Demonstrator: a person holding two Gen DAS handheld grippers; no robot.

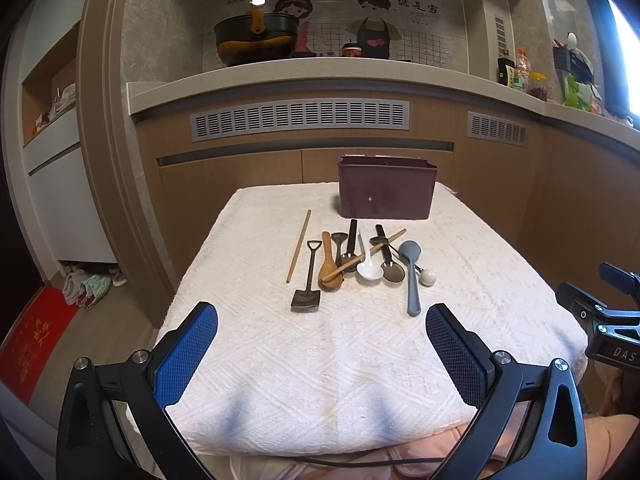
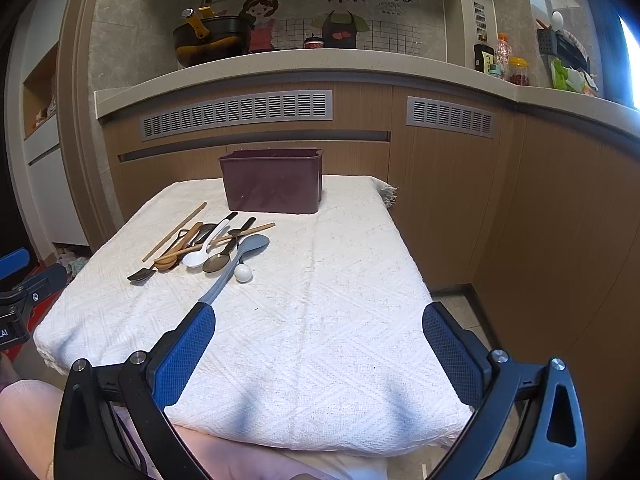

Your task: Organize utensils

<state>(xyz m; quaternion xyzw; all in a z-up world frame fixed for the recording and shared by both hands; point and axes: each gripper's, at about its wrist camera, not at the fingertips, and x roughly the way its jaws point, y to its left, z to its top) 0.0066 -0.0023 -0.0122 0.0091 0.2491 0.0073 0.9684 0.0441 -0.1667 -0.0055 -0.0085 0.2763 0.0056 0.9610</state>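
A dark maroon utensil holder (image 1: 386, 190) (image 2: 272, 182) stands at the far edge of the cloth-covered table (image 1: 248, 344) (image 2: 344, 300). In front of it lies a pile of utensils: a loose chopstick (image 1: 299, 246), a black shovel-shaped spoon (image 1: 308, 280), a wooden spoon (image 1: 329, 262), a white spoon (image 1: 369, 260) (image 2: 202, 252), dark spoons (image 1: 390, 258), a grey spoon (image 1: 412, 276) (image 2: 236, 266). My left gripper (image 1: 322, 322) is open and empty, near the front edge. My right gripper (image 2: 319, 322) is open and empty, right of the pile.
Wooden kitchen cabinets and a counter with a pot (image 1: 256, 40), jars and bottles (image 2: 516, 68) stand behind the table. The right gripper's body shows at the right edge of the left wrist view (image 1: 604, 320). Slippers (image 1: 86, 286) lie on the floor at left.
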